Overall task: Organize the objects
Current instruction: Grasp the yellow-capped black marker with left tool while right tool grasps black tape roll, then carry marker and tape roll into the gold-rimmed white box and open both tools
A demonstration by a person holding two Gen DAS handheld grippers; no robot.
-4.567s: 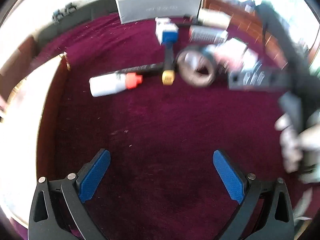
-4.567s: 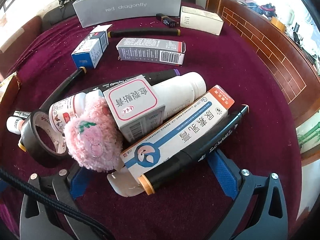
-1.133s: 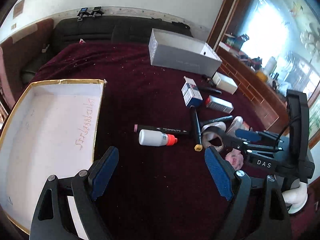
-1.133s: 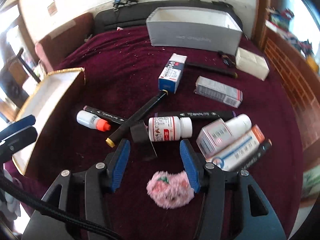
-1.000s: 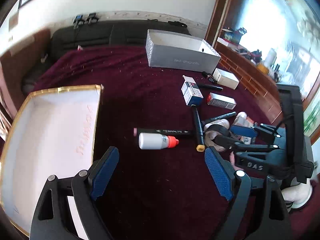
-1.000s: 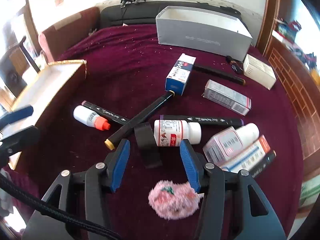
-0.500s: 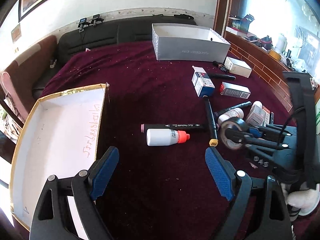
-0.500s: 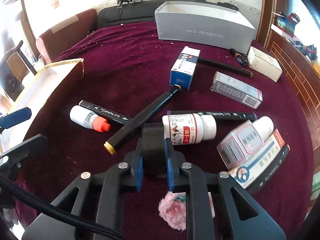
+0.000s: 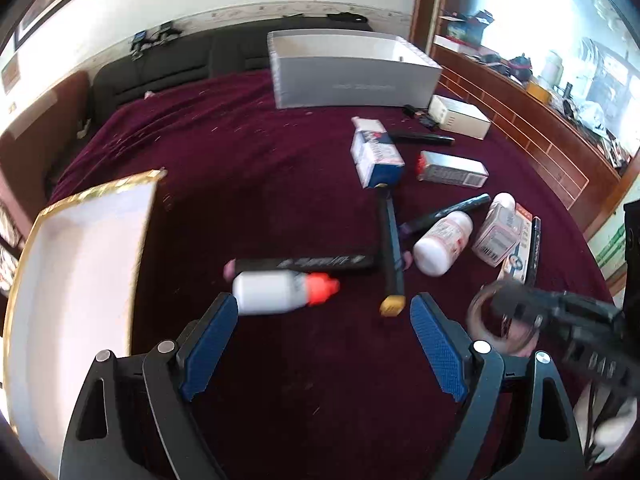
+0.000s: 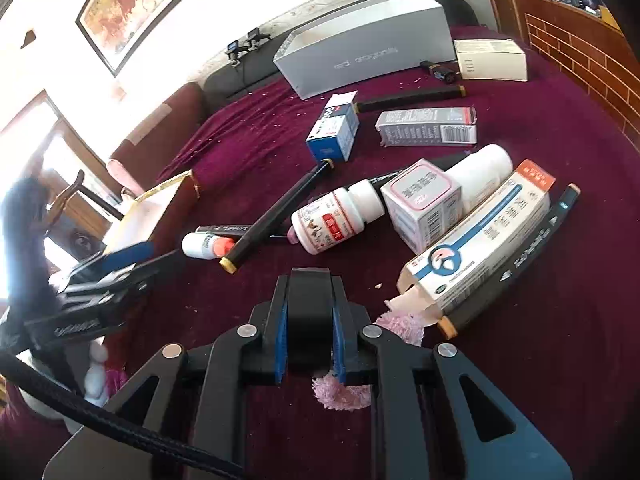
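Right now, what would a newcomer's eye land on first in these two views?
The right tool, shut on a black tape roll just above the maroon cloth, dominates the right wrist view. Beyond it sprawls a jumble of medicine boxes, bottles and black markers around the red-labelled pill bottle. In the left view, the open left tool points at the orange-capped white bottle, beside the gold-rimmed white tray.

The left gripper [image 9: 322,354] points steeply down, jaws wide and empty; the right gripper [image 10: 308,322] is clamped on black tape [image 10: 309,300].

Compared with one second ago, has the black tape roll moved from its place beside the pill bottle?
Yes. The tape roll is now lifted in the shut right gripper, nearer the camera, away from the pill bottle.
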